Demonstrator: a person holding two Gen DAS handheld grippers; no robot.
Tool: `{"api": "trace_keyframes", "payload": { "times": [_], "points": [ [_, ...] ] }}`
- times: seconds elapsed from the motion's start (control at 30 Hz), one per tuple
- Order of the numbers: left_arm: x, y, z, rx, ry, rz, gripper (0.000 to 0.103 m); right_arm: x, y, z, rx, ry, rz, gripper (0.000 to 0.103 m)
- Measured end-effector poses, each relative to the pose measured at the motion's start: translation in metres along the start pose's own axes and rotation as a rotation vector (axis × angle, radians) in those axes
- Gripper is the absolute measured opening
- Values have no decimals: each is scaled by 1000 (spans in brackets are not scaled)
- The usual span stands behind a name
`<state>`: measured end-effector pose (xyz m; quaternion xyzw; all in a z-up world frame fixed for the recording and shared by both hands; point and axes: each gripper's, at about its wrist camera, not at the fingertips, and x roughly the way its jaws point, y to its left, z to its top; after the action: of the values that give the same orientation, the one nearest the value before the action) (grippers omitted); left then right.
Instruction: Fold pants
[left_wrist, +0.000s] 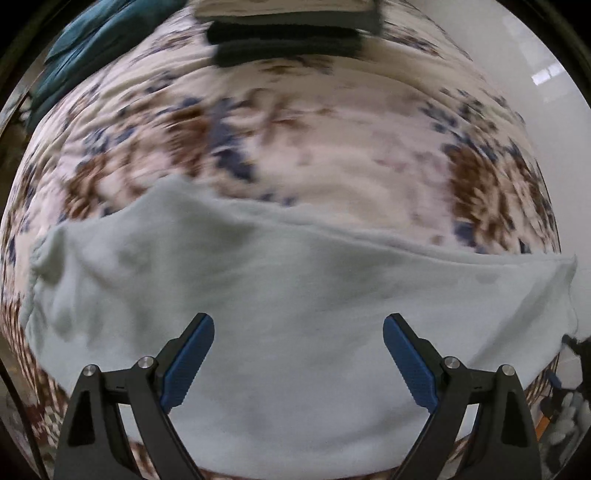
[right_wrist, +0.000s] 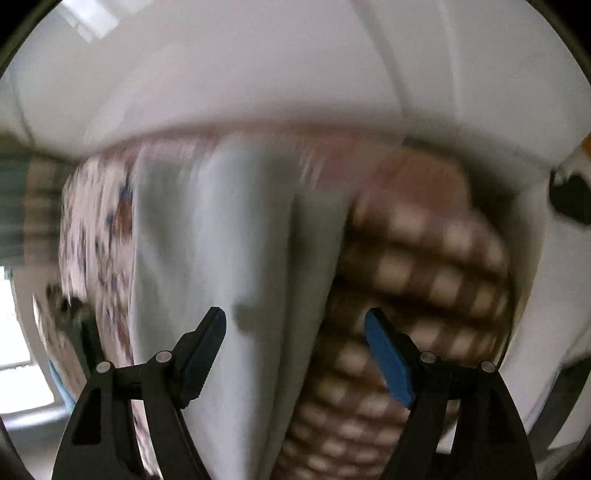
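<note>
Left wrist view shows the left gripper (left_wrist: 298, 334) with its jaws spread wide and nothing between them, the blue pads (left_wrist: 188, 360) poised above the pale blue pants (left_wrist: 280, 295). The pants lie spread across the near part of a bed under a floral bedspread (left_wrist: 303, 147) in brown and navy on cream, the fabric reaching from a gathered edge at the left to the bed's right edge. At the far end of the bed sits a stack of folded clothes (left_wrist: 288, 33) (dark layers under a lighter one), and a teal cloth (left_wrist: 99, 44) lies at the far left corner. Right wrist view is heavily blurred; the right gripper (right_wrist: 295, 325) also has its jaws wide apart and holds nothing. Beneath them the pants (right_wrist: 229, 240) run as a long band away from the camera, with the floral bedspread (right_wrist: 96, 236) to their left and a brown-and-cream checked fabric (right_wrist: 417, 273) just beside them on the right. A white floor (right_wrist: 258, 74) lies beyond.
</note>
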<state>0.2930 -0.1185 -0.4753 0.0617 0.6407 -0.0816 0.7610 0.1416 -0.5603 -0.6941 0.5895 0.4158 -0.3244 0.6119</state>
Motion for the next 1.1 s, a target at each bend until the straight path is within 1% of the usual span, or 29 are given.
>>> {"api": "trace_keyframes", "payload": {
  "times": [0.07,0.13,0.17,0.2,0.23,0.27,0.3,0.33,0.37,0.5,0.57,0.63,0.67,0.7,0.73,0.77,0.83,0.87,0.9,0.97,1.0,1.07,1.1],
  "points": [
    [1,-22,4,35,-5,-8,94,-11,3,10,-17,-48,33,80],
    [2,-44,7,75,-10,-15,94,-23,10,16,-60,-87,60,79],
    [4,-55,8,99,-9,-14,94,-24,16,16,-86,-88,54,78],
    [4,-61,9,112,-7,-13,94,-18,25,16,-125,-69,41,77],
    [5,-67,10,126,-4,-16,94,-8,31,14,-148,-43,7,71],
    [6,-72,10,138,-2,-18,94,3,39,11,-160,-13,-44,40],
    [6,-77,10,153,0,-17,94,15,37,9,-156,20,-83,11],
    [5,-81,10,162,-1,-17,94,18,31,9,-136,26,-82,11],
    [5,-83,9,170,-2,-15,94,15,27,8,-114,11,-69,9],
    [1,-84,7,182,-5,-10,94,-26,32,4,-95,-66,-32,8],
    [3,-82,6,177,3,-11,94,-35,24,0,-84,-68,-25,8],
    [5,-79,4,169,9,-10,94,-25,21,-1,-104,-14,-21,9],
    [7,-77,4,164,9,-13,94,-19,15,1,-94,23,-6,11],
    [7,-77,4,159,8,-16,94,-11,5,1,-62,61,29,12],
    [9,-75,4,154,5,-21,94,-7,-3,2,-43,72,44,14],
    [9,-74,4,152,1,-26,94,-8,-11,2,-29,72,52,19],
    [9,-73,4,148,-10,-41,94,-9,-17,3,-8,52,83,41],
    [9,-72,4,145,-14,-57,94,-9,-18,2,-8,42,73,67],
    [9,-71,4,144,-13,-67,94,-7,-22,2,-8,37,92,77],
    [12,-71,5,135,-1,-100,94,3,-28,2,-12,66,109,77],
    [14,-71,5,132,6,-104,94,12,-29,2,-18,85,135,77],
    [18,-73,6,129,22,-123,94,23,-29,3,-32,94,165,79],
    [19,-74,6,129,29,-131,94,28,-24,4,-40,79,228,79]
  ]
}}
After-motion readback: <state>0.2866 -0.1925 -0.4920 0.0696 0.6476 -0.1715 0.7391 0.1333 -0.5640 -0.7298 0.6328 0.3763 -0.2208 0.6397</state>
